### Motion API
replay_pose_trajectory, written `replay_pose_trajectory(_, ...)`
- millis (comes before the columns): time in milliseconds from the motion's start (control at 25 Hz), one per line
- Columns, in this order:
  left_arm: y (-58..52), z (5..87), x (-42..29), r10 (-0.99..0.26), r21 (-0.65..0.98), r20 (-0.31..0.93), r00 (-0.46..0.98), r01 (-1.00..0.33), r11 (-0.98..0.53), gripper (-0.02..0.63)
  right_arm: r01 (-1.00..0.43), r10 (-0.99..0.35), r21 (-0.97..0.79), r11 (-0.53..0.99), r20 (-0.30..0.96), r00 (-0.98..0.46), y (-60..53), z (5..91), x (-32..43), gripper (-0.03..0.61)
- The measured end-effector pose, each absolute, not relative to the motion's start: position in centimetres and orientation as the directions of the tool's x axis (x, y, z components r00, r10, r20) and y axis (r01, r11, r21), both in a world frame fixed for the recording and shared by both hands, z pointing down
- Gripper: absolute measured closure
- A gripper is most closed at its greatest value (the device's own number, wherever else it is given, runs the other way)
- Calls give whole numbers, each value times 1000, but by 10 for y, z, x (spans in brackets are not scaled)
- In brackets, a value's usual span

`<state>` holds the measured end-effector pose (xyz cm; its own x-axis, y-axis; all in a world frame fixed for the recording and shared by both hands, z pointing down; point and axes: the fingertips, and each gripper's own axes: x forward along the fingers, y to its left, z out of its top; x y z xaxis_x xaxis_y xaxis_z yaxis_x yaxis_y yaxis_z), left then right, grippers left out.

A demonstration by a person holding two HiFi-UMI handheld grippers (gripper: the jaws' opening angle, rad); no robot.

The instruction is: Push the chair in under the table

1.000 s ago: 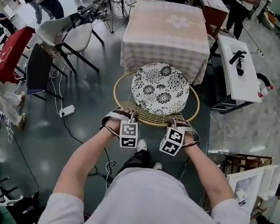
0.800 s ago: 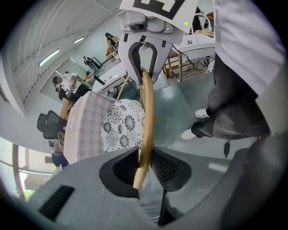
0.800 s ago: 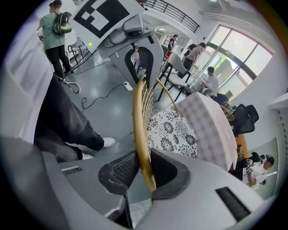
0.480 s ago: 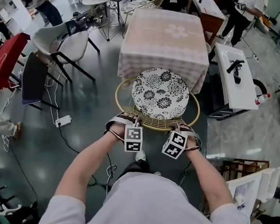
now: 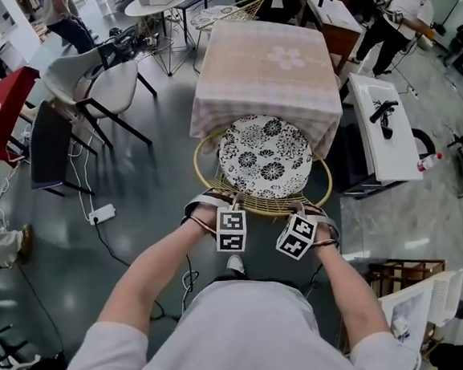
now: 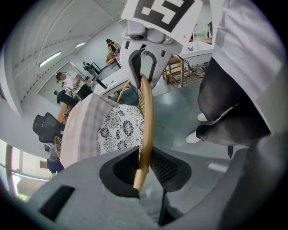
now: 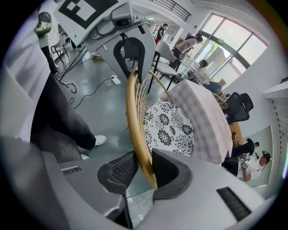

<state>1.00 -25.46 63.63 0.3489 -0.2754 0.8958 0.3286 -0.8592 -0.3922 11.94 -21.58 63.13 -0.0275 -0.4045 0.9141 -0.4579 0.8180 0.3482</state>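
Observation:
A rattan chair with a round hoop rim (image 5: 206,174) and a black-and-white flowered cushion (image 5: 265,157) stands against the near side of a table draped in a pale checked cloth (image 5: 265,64). The seat's far edge reaches the hanging cloth. My left gripper (image 5: 218,199) is on the near rim at the left, and in the left gripper view (image 6: 145,167) both pads press on the rim (image 6: 146,117). My right gripper (image 5: 304,209) is on the near rim at the right. Its jaws (image 7: 144,168) have just been opening, and the rim (image 7: 133,117) lies between them against one pad.
Two white chairs (image 5: 100,67) and a black chair (image 5: 46,136) stand at the left, with a power strip (image 5: 101,213) and cable on the floor. A white low table (image 5: 386,114) flanks the draped table on the right. A wooden frame (image 5: 400,274) is near my right side. People stand at the far edges.
Both grippers and the chair have moved forward towards the draped table, and I have followed. The right gripper's jaws stand wider.

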Motion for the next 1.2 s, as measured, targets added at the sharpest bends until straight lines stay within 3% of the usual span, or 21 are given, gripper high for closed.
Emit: replay_pose_trajectory(1200, -326, 634, 46, -313, -402, 894, 321, 268, -875, 537, -477, -398, 337, 812, 917, -30, -291, 629, 158, 492)
